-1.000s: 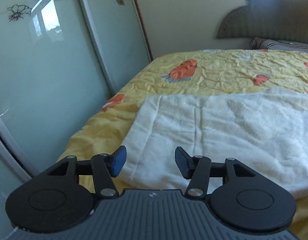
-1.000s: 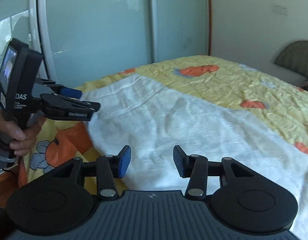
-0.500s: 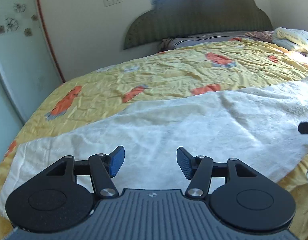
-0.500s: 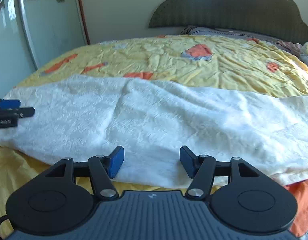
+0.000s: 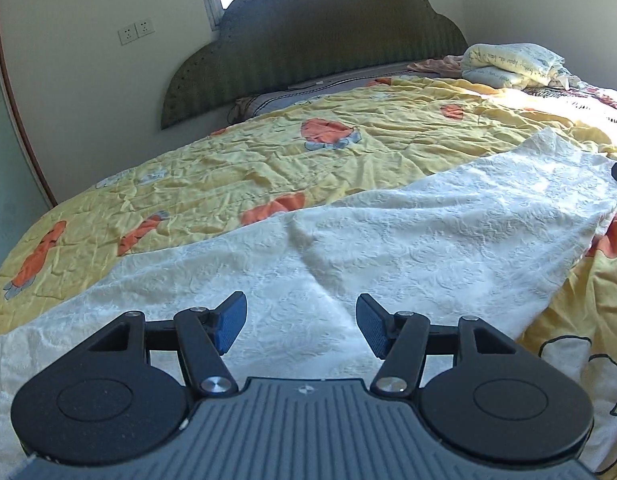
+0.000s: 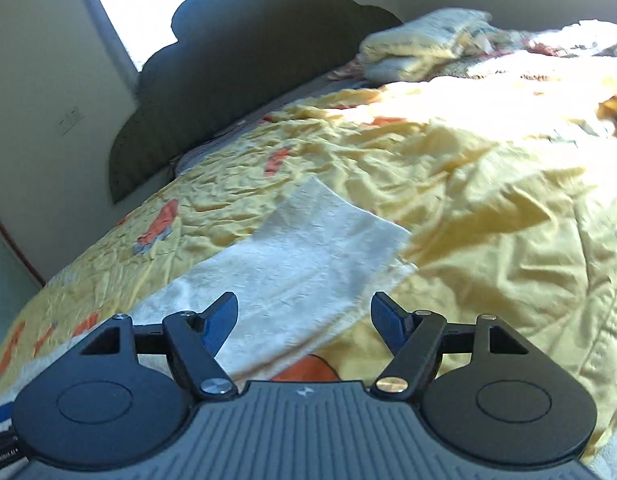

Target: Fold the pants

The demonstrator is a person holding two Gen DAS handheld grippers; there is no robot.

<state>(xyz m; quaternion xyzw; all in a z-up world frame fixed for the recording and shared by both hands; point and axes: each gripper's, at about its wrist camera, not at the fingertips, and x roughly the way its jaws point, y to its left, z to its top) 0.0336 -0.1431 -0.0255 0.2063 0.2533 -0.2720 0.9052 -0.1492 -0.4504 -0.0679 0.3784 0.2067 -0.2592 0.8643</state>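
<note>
**White pants laid out long, no cross fold yet**

Yellow quilted bedspread [image 5: 348, 148] with orange cartoon prints covers the bed and fills both views; a dark scalloped headboard [image 5: 320, 36] stands at twelve o'clock and a folded yellow blanket [image 5: 512, 60] lies near it at two o'clock.

Across the bedspread lie the white textured pants [image 5: 388, 248], spread as one long flat band. In the left wrist view the band runs from eight o'clock up to three o'clock. In the right wrist view its squared far end [image 6: 340, 220] sits at twelve o'clock.

The left gripper [image 5: 300, 324] hovers over the near part of the pants, jaws spread and empty. The right gripper [image 6: 304, 320] hovers over the band's far end, jaws opening, cloth below them but nothing pinched.

By the look of it, the pants lie lengthwise as a single strip, perhaps leg over leg, though that cannot be told. No crosswise fold shows. Gripping the ends and folding the length over appears to remain.
</note>
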